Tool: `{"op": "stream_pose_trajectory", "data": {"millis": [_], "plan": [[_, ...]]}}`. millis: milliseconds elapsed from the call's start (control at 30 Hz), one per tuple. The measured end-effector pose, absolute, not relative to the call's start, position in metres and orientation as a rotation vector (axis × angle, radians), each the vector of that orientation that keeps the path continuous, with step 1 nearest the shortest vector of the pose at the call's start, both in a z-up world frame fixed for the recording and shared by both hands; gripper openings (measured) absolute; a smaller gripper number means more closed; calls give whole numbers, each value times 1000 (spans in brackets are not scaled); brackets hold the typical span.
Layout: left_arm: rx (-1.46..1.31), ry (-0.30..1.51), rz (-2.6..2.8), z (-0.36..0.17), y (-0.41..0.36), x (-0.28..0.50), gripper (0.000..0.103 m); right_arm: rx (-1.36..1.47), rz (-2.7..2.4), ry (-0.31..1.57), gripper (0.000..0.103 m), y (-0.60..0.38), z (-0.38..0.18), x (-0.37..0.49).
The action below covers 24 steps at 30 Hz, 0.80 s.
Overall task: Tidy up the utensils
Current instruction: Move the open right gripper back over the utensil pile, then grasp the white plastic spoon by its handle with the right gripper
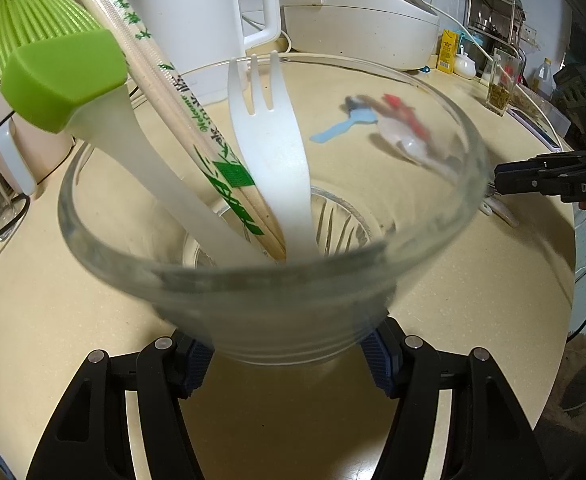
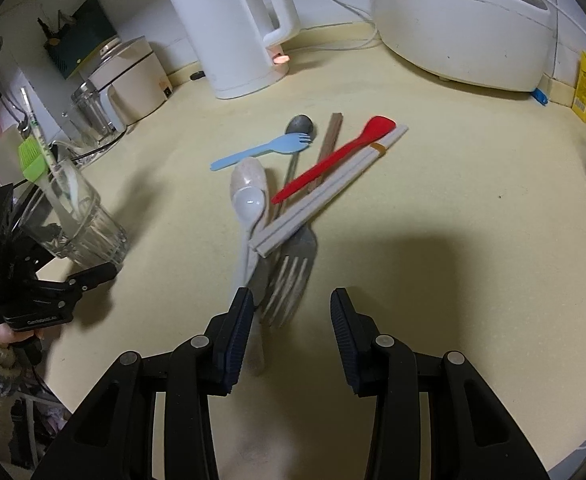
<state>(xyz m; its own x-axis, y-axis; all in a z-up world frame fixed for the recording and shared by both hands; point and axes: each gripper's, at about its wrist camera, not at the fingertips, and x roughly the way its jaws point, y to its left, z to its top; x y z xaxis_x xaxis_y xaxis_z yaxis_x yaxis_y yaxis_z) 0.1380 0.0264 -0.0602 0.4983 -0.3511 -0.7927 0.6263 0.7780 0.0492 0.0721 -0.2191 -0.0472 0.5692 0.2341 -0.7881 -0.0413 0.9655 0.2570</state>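
Gripping a glass [image 1: 269,288] between its pads, the left gripper [image 1: 289,356] kept it upright on the counter [image 1: 73,320]; inside leaned a green brush [image 1: 59,76], wrapped chopsticks [image 1: 181,116] and a white fork [image 1: 271,148]. Beside it, the right gripper [image 2: 291,322] hung over the heap of loose utensils, jaws apart and clamped on nothing, a metal fork [image 2: 293,276] lying just beyond its tips. A blue fork [image 2: 261,150], red spatula [image 2: 335,158] and grey chopsticks [image 2: 329,188] lay near a kettle [image 2: 233,28].
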Motion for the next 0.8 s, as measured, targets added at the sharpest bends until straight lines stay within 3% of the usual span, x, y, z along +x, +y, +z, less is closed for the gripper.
{"op": "stream_pose_trajectory", "data": {"millis": [267,433,500,800], "plan": [[353,864,-607,-60,26,138,69,185,215,950,40,-203,-42,69],[353,864,-607,-60,27,138,69,137,235,956,20,-191,-43,72],[353,864,-607,-60,27,138,69,123,235,943,17,-188,-38,73],[353,865,-608,-60,27,138,69,41,222,879,17,-170,-17,107]]}}
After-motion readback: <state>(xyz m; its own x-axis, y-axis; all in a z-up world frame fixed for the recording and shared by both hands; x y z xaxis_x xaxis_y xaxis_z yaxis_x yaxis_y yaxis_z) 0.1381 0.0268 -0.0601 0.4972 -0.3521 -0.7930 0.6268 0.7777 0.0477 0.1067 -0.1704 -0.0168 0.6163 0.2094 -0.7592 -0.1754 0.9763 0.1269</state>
